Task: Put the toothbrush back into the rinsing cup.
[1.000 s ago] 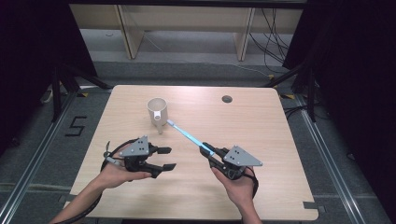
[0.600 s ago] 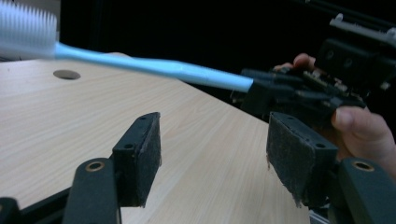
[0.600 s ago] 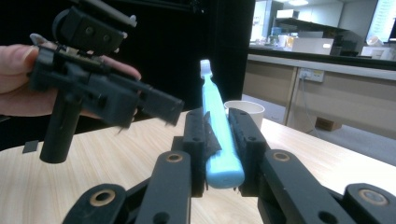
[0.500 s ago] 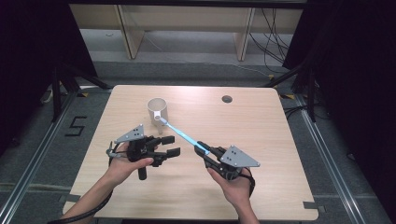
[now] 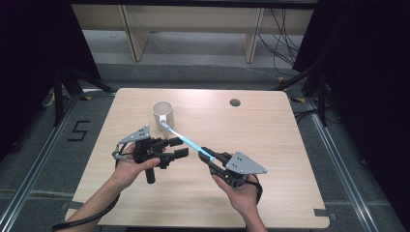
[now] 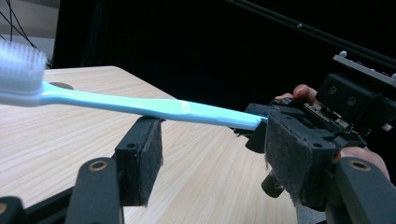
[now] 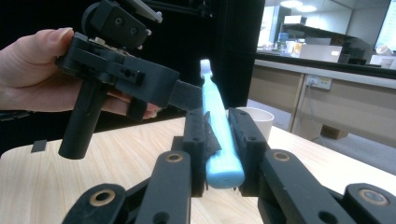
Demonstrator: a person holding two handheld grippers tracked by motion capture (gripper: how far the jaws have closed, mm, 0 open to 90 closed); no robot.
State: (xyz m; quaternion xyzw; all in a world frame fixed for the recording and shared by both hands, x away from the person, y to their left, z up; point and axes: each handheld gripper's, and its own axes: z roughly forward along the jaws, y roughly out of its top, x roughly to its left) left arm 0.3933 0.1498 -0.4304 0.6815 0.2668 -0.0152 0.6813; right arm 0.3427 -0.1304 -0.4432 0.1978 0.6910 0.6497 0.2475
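The right gripper point(image 7: 219, 140) clamps the handle end of a light blue toothbrush point(image 5: 187, 142), held above the table point(image 5: 290, 145). Its bristle head points toward the white cup point(image 5: 163, 113). The left gripper point(image 6: 215, 154) stands open, the handle lying just over its jaws.

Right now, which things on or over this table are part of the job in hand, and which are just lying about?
In use:
- light blue plastic toothbrush, clamped at its handle end by the right gripper
- left gripper, open, jaws beside the toothbrush's handle
- white cylindrical cup, apparently; the brush head is near it

Just there:
- round dark hole in the wooden table
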